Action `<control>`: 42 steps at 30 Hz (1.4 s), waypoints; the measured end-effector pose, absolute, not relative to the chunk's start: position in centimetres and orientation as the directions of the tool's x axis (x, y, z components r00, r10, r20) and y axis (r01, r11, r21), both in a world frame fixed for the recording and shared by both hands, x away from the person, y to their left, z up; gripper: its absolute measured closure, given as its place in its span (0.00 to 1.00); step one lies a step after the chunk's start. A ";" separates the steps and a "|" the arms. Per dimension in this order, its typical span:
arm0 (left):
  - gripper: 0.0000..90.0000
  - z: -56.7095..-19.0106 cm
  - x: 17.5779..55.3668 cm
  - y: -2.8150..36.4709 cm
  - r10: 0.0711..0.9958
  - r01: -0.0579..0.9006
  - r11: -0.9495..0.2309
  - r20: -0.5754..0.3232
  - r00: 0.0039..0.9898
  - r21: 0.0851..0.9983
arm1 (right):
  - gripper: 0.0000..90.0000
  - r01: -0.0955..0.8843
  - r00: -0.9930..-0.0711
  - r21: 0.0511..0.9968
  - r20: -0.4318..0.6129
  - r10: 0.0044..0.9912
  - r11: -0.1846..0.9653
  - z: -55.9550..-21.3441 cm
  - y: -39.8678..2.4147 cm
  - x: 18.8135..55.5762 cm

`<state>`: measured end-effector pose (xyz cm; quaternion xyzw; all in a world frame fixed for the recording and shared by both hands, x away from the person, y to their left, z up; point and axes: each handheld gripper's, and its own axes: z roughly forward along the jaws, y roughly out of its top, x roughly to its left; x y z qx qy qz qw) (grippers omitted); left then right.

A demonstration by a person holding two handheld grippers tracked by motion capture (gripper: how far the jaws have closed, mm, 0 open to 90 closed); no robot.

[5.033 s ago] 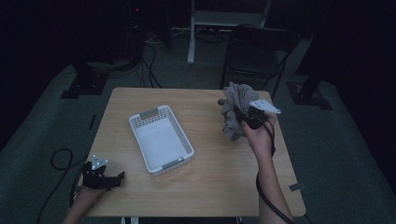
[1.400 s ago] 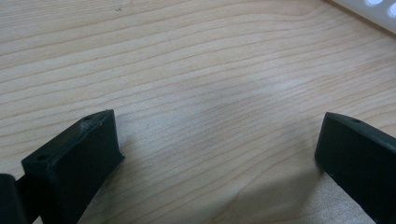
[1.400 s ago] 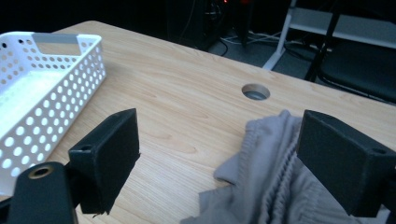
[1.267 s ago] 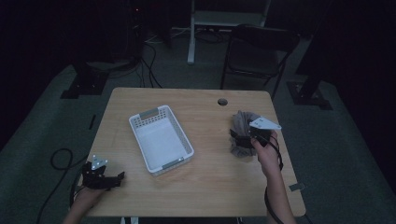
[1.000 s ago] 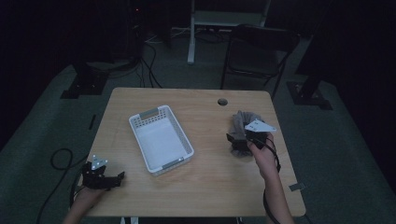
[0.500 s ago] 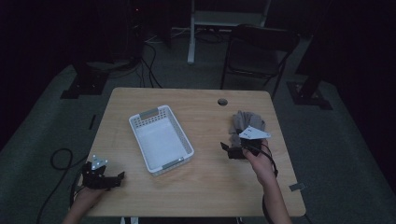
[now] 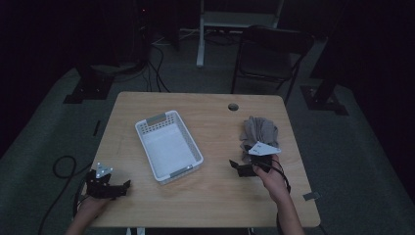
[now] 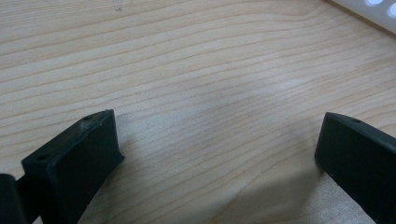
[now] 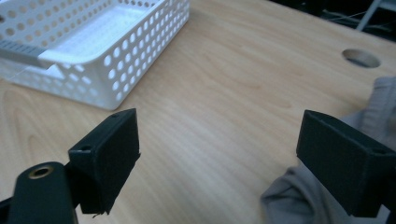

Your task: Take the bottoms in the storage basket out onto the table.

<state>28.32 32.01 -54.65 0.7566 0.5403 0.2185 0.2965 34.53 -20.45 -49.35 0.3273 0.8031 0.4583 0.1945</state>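
- From the high view we looked forward and down over the whole table [image 7: 210, 196], from above its near edge.
- The left gripper view sat very close to the wood at the near left corner, with a basket [image 8: 373, 11] wall at its top right.
- The right gripper view looked low across the table from its right side toward the basket [image 9: 93, 46], a grey cloth [image 9: 373, 112] beside it.
- We saw basket and cloth [image 7: 259, 132] from above too.
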 end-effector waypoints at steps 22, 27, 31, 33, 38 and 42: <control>0.00 -54.6 28.3 32.0 0.947 0.689 -0.243 0.011 0.322 0.683 | 0.14 0.380 -0.747 0.822 0.003 0.665 0.423 -51.7 -21.3 31.9; 0.00 -54.6 28.3 32.0 0.947 0.689 -0.243 0.011 0.322 0.683 | 0.14 0.387 -0.742 0.816 0.000 0.670 0.429 -52.0 -22.0 31.3; 0.00 -54.6 28.3 32.0 0.947 0.689 -0.242 0.011 0.322 0.683 | 0.14 0.396 -0.746 0.807 0.004 0.666 0.439 -52.4 -22.4 30.9; 0.00 -54.6 28.3 32.0 0.946 0.689 -0.243 0.012 0.323 0.683 | 0.14 0.400 -0.743 0.801 -0.002 0.669 0.446 -52.6 -22.6 30.8; 0.00 -54.6 28.3 32.0 0.947 0.689 -0.242 0.011 0.322 0.683 | 0.14 0.411 -0.740 0.791 0.000 0.672 0.453 -53.1 -23.1 30.3; 0.00 -54.6 28.3 32.0 0.947 0.689 -0.242 0.011 0.322 0.683 | 0.14 0.417 -0.750 0.781 0.006 0.662 0.465 -53.5 -23.5 29.8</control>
